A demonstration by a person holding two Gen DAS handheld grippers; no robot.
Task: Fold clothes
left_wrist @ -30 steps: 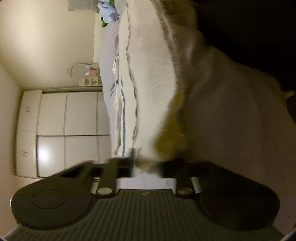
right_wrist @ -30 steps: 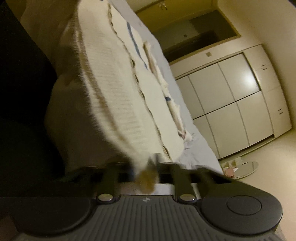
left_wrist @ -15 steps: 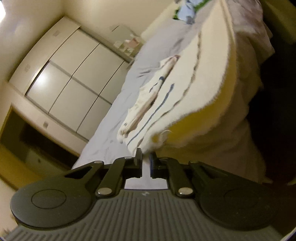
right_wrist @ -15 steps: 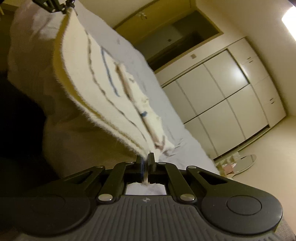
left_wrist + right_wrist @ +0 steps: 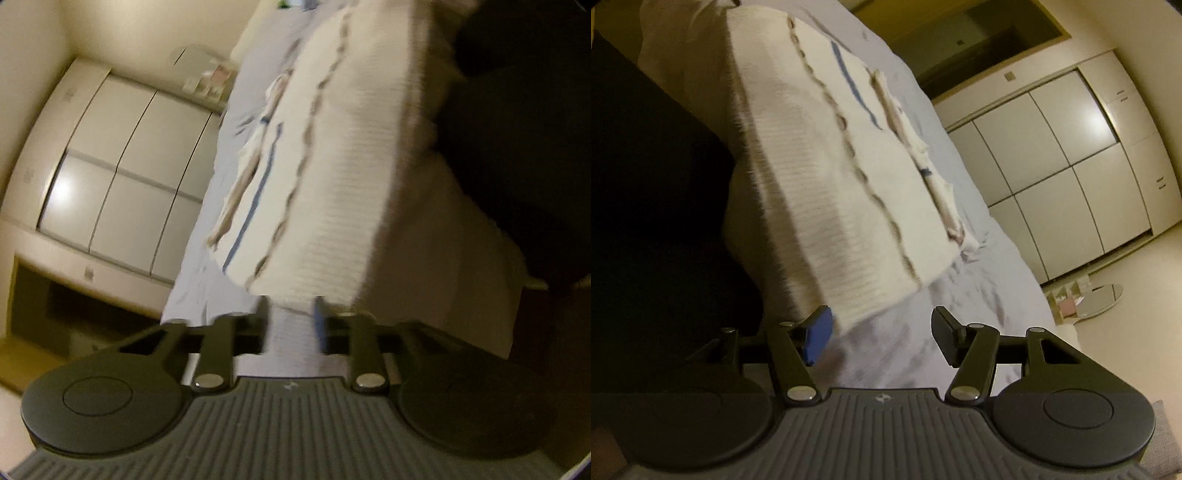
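The cream ribbed knit garment with brown and blue stripes is seen lying folded on the pale grey bed sheet, filling the upper left of the right wrist view and the centre of the left one.

The right hand-held gripper is held wide, nothing between its jaws; the left hand-held gripper is blurred but appears parted and empty too, its tips just beside the garment's near edge.

That edge could be snagged by a careless tip and the fold dragged open — the likeliest fault here.

White wardrobe doors are seen at the right, and a small round mirror tray on the floor; nothing is seen to block the garment.
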